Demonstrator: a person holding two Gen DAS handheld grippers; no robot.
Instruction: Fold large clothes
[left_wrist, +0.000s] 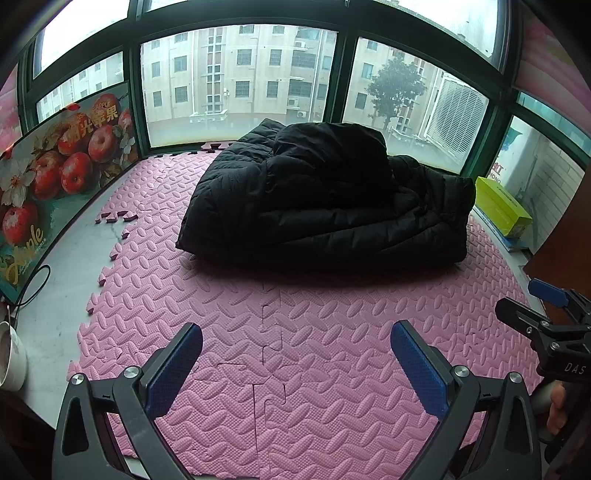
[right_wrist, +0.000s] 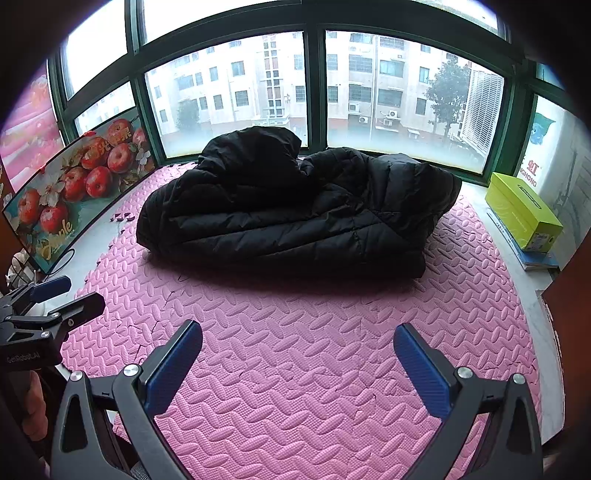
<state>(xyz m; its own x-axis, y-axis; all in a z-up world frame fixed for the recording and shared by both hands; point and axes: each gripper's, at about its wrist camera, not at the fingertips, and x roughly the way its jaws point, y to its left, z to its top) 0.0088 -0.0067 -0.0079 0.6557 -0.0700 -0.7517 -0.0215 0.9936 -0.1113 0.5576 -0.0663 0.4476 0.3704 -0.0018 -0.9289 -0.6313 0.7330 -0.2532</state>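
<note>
Your left gripper (left_wrist: 295, 347) and right gripper (right_wrist: 297, 345) are hovering wide open and empty over the pink mat (left_wrist: 295, 314), well short of the black jacket (left_wrist: 328, 195) lying bundled by the window (left_wrist: 240, 77).

Left hand-held gripper (left_wrist: 295, 363) jaws wide apart, empty. Right hand-held gripper (right_wrist: 297, 363) jaws wide apart, empty.

A home's enclosed bay window: dark green-framed window panes (left_wrist: 240, 81) across the top of the frame look onto apartment blocks, pink interlocking foam floor mats (left_wrist: 295, 350) cover the ledge, a white ceramic mug (left_wrist: 13, 358) sits at lower left.
</note>
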